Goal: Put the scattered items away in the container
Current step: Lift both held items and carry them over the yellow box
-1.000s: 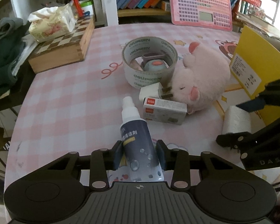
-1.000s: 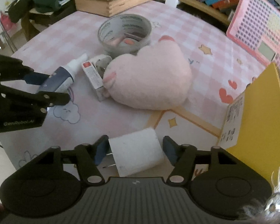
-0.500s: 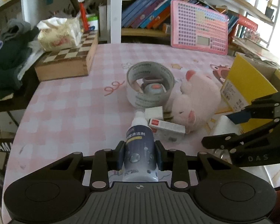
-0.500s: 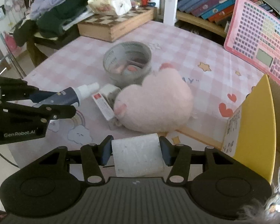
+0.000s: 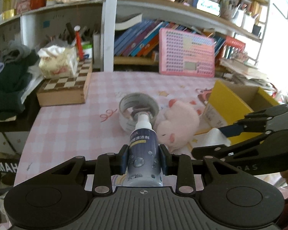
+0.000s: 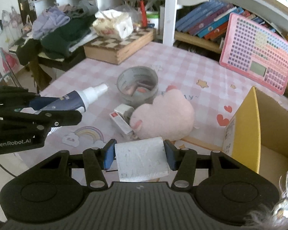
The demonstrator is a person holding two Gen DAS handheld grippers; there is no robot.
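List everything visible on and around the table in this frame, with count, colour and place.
spray bottle: 1, dark blue with white cap, held above table
white block: 1, white, held above table
tape roll: 1, grey, table centre
plush toy: 1, pink, beside tape roll
small box: 1, white and red, against plush toy
cardboard box: 1, yellow, table's right edge
chess box: 1, wooden, far left
left tool: 1, black, shut on spray bottle
right tool: 1, black, shut on white block

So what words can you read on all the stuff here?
"GenRobot.AI": left gripper body.
"DAS": right gripper body, partly hidden.
"清洁剂": spray bottle label; the rest is blurred.
"Y": tablecloth, beside the pink plush.
Tape roll, yellow box's sticker: too blurred.
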